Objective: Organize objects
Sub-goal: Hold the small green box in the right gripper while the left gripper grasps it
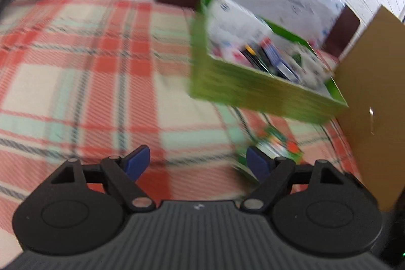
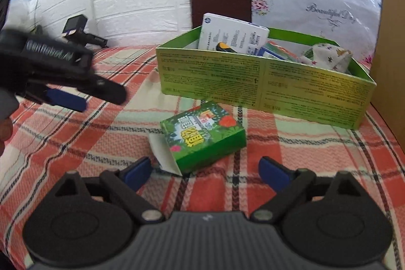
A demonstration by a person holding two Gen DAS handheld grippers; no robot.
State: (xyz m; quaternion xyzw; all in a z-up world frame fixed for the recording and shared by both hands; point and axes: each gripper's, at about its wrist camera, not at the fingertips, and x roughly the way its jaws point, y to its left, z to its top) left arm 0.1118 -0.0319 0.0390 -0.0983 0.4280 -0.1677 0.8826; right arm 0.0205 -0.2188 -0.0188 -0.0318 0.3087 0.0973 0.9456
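Right claw (image 2: 205, 170) released | green carton (image 2: 202, 136) sharp ahead (blurred from left) | left claw (image 1: 198, 163) released

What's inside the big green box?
The big green box holds a white packet, a blue-green carton, a patterned cloth and something black and yellow. Its wall hides the bottom.

Black tongs (image 2: 206, 170) with blue fingertips (image 2: 138, 172), round pivot discs, silver screws, ribbed grey housing
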